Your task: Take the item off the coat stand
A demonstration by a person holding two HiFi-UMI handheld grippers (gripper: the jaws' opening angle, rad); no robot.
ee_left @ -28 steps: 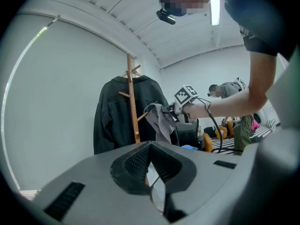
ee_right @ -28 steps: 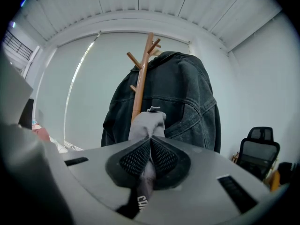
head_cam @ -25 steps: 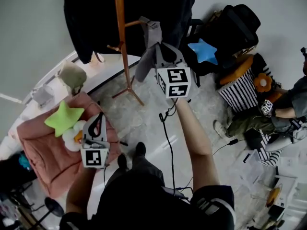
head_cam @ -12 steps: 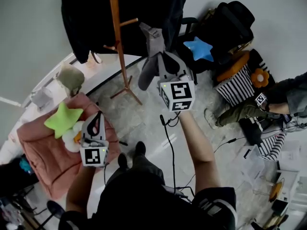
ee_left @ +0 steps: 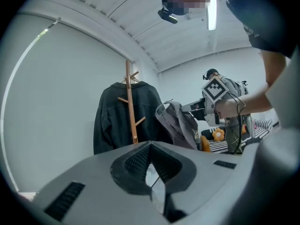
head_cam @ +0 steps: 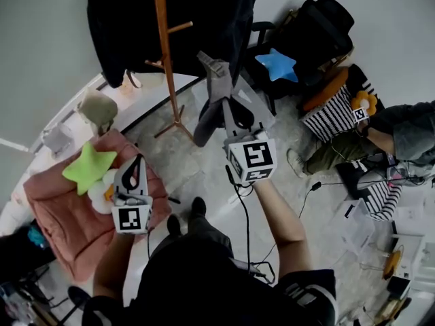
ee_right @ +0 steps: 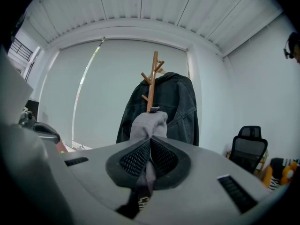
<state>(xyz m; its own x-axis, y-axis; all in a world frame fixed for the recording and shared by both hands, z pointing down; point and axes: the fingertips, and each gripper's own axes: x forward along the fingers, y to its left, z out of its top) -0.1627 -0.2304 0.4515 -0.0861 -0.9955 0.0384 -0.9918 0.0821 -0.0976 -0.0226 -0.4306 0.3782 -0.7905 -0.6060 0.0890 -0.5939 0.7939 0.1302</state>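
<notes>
Head view first. The right gripper point(head_cam: 229, 106) has slid back from the coat stand point(head_cam: 165, 53) toward the wearer since a second ago, and the grey garment point(head_cam: 211, 90) comes with it. The garment is off the peg and hangs in the air just right of the pole, clear of it, with the jaws clamped tight on the cloth. The left gripper point(head_cam: 137, 161) has hardly budged. It sits lower left of the stand's feet, over a pink seat point(head_cam: 54, 216), jaws together and empty. The dark jacket point(head_cam: 204, 19) hangs on the stand exactly as before.

Around the stand there is a pale speckled floor point(head_cam: 204, 175) at its feet. A green star cushion point(head_cam: 88, 168) lies on the pink seat to its left, and a blue star cushion point(head_cam: 275, 64) sits on a black office chair point(head_cam: 326, 26) to its right. A striped cushion point(head_cam: 333, 117) and a seated person point(head_cam: 401, 131) are farther right again.

In the left gripper view, the pads meet at the tip with nothing between them. Beyond them the stand is upright against a white wall point(ee_left: 61, 102) under a ribbed white ceiling point(ee_left: 178, 36). The jacket is draped over it, and the grey garment is held out to its right, apart from the pole.

In the right gripper view, the pads pinch the grey fabric. A bunch of it stands above the jaws and a strip trails below them. The stand and jacket are straight behind, and the office chair is low to the stand's right.
</notes>
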